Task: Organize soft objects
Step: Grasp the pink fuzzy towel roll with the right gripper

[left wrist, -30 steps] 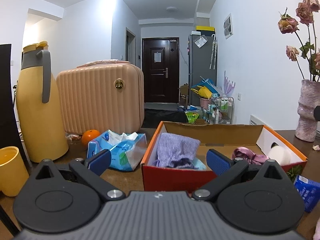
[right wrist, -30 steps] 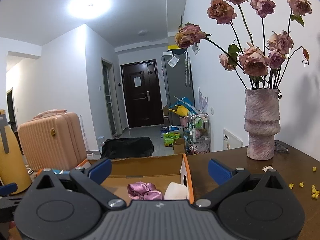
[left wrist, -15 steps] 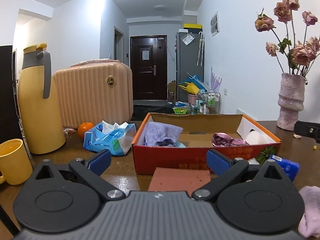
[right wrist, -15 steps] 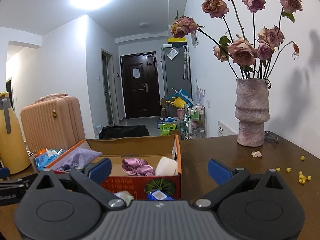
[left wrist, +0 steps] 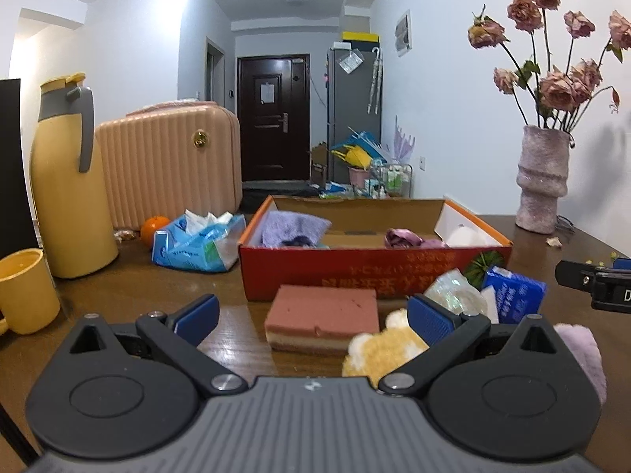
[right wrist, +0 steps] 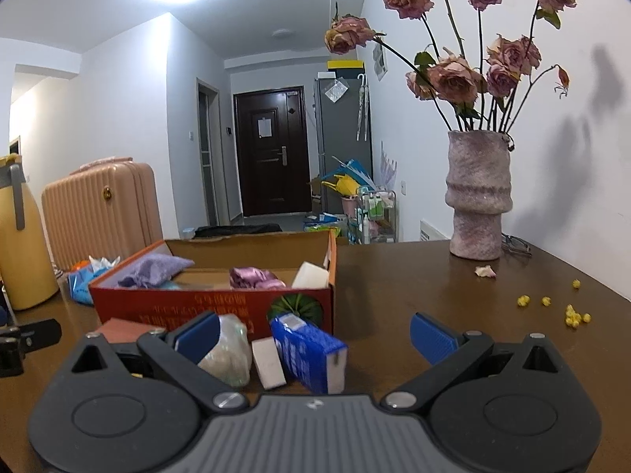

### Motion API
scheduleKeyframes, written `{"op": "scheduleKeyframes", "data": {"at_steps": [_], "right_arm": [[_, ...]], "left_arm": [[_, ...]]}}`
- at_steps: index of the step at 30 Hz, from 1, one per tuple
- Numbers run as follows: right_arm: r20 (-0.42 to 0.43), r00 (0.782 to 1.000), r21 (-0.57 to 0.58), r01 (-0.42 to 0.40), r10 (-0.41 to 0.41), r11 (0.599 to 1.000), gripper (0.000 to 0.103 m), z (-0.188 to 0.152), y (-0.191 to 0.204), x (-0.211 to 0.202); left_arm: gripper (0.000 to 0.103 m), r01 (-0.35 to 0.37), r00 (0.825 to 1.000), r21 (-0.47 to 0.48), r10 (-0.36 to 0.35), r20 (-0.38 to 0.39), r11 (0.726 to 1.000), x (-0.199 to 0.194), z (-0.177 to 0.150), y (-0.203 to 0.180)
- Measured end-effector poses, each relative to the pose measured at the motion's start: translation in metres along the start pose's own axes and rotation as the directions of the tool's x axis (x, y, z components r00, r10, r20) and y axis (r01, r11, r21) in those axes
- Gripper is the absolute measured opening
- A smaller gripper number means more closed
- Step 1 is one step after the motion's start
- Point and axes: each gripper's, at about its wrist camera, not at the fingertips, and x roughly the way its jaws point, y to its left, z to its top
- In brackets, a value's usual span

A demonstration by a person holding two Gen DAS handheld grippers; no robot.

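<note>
Both grippers gape wide and hold nothing: the left gripper faces a pink sponge lying just near of the red box, with a yellow plush at its right finger. The right gripper faces a blue pack near the box, which holds a purple cloth at its left.

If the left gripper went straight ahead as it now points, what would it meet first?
Probably the pink sponge block, lying on the table between the open left gripper fingers' line and the red box behind it; depth is uncertain.
</note>
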Motion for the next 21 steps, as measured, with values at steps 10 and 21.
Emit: {"op": "scheduleKeyframes", "data": {"at_steps": [10,21], "right_arm": [[-0.134,0.989,-0.045,0.055,-0.061,0.997,0.103,-0.028,-0.001,-0.007],[-0.292,0.955,-0.075,0.035,-0.056,0.997,0.103,-0.048,0.004,0.008]], "left_arm": [[0.103,0.027,0.997,0.007,-0.026,-0.074,1.000,-0.009,-0.014,-0.007],[0.103,0.057,0.992,0.026,-0.053,-0.116,0.998,-0.008,-0.021,-0.014]]}}
